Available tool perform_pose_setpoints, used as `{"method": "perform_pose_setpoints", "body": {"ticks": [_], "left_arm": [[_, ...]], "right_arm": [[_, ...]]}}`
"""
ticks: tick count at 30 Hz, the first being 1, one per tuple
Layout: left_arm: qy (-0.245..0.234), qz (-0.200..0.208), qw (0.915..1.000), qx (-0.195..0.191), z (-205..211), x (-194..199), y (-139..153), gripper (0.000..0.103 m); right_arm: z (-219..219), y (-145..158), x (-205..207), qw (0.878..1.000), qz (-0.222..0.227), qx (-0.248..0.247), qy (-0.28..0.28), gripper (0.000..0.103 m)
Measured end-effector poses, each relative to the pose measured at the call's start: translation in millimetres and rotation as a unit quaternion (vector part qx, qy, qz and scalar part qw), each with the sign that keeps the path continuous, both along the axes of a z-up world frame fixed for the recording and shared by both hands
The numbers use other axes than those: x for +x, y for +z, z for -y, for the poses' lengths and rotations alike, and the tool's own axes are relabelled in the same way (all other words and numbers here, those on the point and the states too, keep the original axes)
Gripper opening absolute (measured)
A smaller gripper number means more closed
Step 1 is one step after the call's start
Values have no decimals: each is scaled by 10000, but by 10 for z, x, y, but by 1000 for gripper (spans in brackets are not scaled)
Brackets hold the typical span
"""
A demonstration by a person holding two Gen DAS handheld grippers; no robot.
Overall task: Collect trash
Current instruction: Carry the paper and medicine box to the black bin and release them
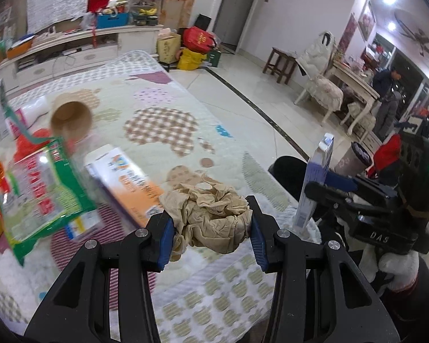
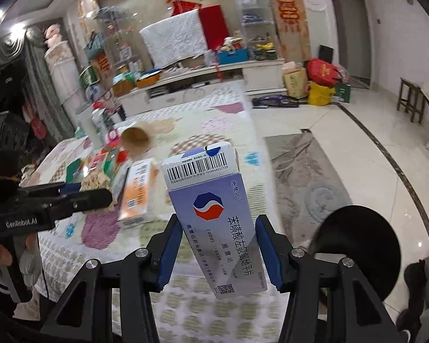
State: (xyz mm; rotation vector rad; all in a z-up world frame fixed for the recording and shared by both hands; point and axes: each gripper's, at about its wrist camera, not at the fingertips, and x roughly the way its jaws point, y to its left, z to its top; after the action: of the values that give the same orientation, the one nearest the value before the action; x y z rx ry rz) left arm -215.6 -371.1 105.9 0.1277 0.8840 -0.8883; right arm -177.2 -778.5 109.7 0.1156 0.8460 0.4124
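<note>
Beige crumpled tissue (image 1: 214,217) pinched in left hand-held gripper (image 1: 213,233); right hand-held gripper (image 2: 218,253) clamps blue-grey med box (image 2: 214,214) w/ barcode.

Both grippers, left (image 1: 211,230) and right (image 2: 218,253), are black with blue finger pads and silver screws; white gloves (image 1: 397,268) cover the hands.

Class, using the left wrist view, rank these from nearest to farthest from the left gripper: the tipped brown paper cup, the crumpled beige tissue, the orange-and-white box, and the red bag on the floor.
1. Crumpled beige tissue, between the left gripper's fingers.
2. Orange-and-white box, just left of the tissue on the quilted cover.
3. Brown paper cup, tipped over, farther back left.
4. Red bag, on the floor beyond the far end.
</note>
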Motion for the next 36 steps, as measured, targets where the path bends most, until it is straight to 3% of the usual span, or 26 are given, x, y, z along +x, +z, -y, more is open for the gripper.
{"method": "perform_pose_setpoints", "body": {"ticks": [21,27,36], "left_arm": [[-924,56,9956,150,1292,-269,-61,44],[-1222,-262,9922,28,1726,-286,-138,44],[-1360,-849,9868,-205,2307,-220,-476,48]], "right_arm": [[1310,-80,38,9897,57,-346,-1389,51],[1547,-174,77,9855,-10,-357,-1660,51],[1870,-358,228,9762,-190,-195,-2152,51]]}}
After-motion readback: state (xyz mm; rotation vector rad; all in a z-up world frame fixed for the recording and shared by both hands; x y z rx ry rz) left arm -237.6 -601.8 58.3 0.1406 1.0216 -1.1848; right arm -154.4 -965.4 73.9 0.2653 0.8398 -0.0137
